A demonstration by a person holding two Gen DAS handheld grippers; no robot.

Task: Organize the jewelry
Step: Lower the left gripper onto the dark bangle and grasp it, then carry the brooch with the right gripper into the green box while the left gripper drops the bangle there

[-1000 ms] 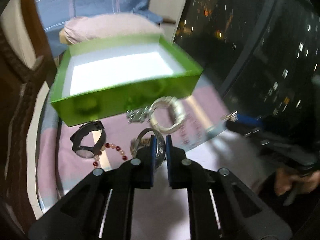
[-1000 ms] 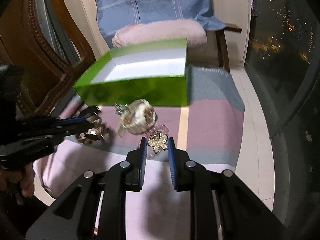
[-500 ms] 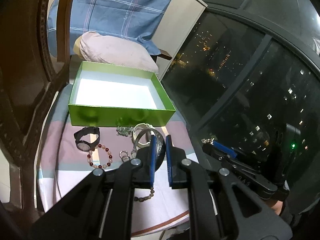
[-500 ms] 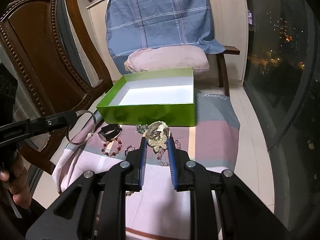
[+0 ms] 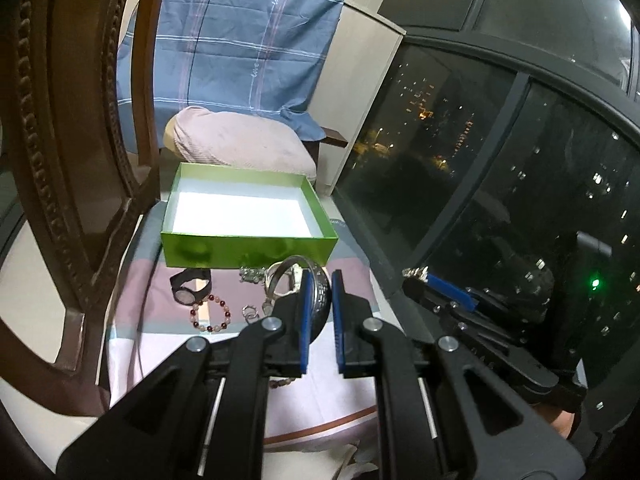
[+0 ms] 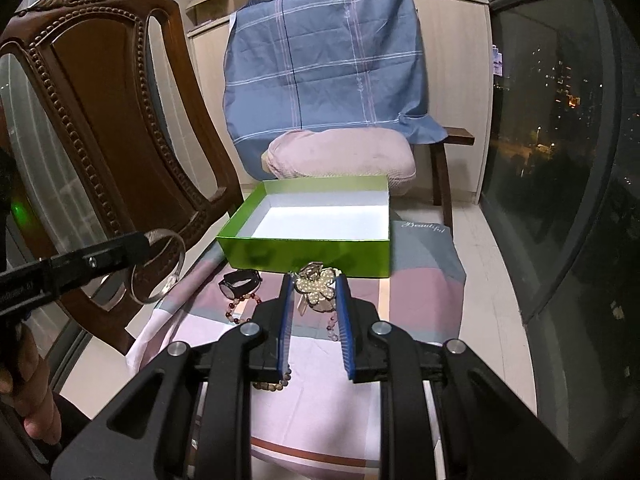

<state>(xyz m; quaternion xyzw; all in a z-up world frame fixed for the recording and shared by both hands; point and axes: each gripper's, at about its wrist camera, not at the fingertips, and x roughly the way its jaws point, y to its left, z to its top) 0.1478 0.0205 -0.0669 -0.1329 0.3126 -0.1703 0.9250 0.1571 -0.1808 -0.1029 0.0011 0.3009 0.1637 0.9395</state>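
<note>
Silver bangle (image 6: 160,266) pinched in my left tool (image 5: 320,280), pearl flower clip (image 6: 316,286) in my right tool (image 6: 314,292); both have risen off the worktop (image 6: 420,292) since a second ago, ready for the empty green box (image 6: 312,254).

Both views look down and forward from above the near edge of the cloth-covered table toward the green box (image 5: 248,240) (image 6: 308,252), each at moderate range. The left wrist camera stands left of the box's centre and angles rightward, taking in the dark window; the right wrist camera faces the box more squarely. Both share the box, the black watch (image 5: 188,286) (image 6: 238,282) before it and the pink cushion (image 5: 236,144) (image 6: 340,156) behind it.
</note>
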